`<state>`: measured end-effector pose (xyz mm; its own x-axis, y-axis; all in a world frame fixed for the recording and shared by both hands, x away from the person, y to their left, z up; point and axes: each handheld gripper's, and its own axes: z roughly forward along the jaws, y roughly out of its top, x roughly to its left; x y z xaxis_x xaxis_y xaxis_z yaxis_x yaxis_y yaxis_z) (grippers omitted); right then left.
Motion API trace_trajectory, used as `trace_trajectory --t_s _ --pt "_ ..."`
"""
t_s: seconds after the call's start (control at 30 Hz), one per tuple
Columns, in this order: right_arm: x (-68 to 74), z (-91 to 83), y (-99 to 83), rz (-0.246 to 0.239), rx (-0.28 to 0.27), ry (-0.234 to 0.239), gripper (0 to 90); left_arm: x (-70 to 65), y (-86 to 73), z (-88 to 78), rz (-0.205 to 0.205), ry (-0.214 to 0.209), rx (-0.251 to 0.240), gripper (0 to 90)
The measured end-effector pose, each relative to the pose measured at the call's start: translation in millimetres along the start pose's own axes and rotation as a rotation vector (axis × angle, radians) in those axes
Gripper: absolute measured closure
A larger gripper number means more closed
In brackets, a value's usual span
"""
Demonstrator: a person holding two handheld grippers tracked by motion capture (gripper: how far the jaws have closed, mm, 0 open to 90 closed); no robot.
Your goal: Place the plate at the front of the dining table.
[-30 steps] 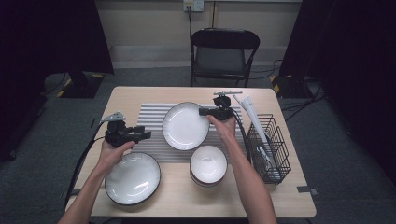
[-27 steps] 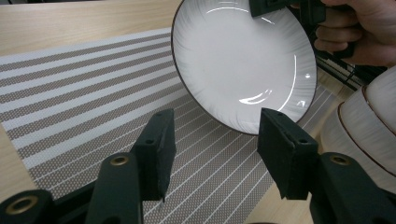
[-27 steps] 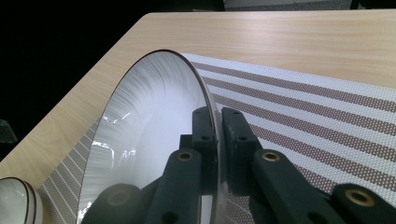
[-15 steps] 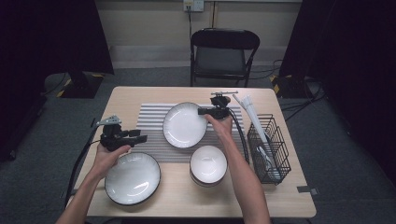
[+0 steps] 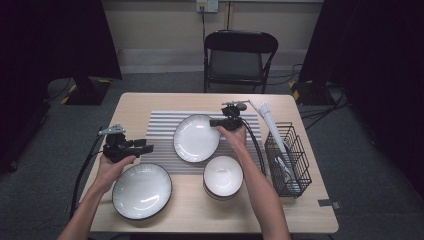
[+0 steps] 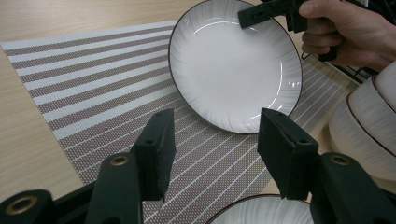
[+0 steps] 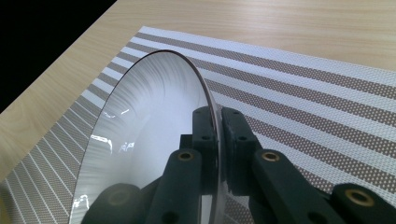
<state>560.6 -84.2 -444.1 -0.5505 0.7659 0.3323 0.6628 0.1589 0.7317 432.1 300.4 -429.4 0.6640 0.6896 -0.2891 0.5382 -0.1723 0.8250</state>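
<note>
Since a second ago your left gripper has drifted a little away from the striped mat, toward the table's left edge, while your right one has barely shifted and keeps its bite on the plate. Taking that mat as the landmark and going left to right: your left gripper hovers just off the mat's left edge, above the big dark-rimmed plate that lies on bare table in front of the mat's left corner. Its jaws stand partly apart with nothing between them, and they point across the mat at the white plate. That white plate sits near the mat's middle, its right edge tipped up. Your right gripper pinches that raised rim, pads pressed on either side of the thin edge. In front of the mat's right end stands a stack of bowls; beyond its right edge stands a black wire basket.
</note>
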Motion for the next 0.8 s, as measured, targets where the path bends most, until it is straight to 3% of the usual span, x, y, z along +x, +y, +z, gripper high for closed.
trace_trajectory --t_s 0.27,0.8 --pt "-4.0 2.9 -5.4 -0.004 0.0 -0.04 84.5 0.6 -0.7 0.8 0.0 0.002 0.005 46.8" --pt "-17.0 3.1 -26.0 0.038 0.025 -0.105 83.8 2.8 -0.7 0.0 -0.003 0.0 0.012 46.8"
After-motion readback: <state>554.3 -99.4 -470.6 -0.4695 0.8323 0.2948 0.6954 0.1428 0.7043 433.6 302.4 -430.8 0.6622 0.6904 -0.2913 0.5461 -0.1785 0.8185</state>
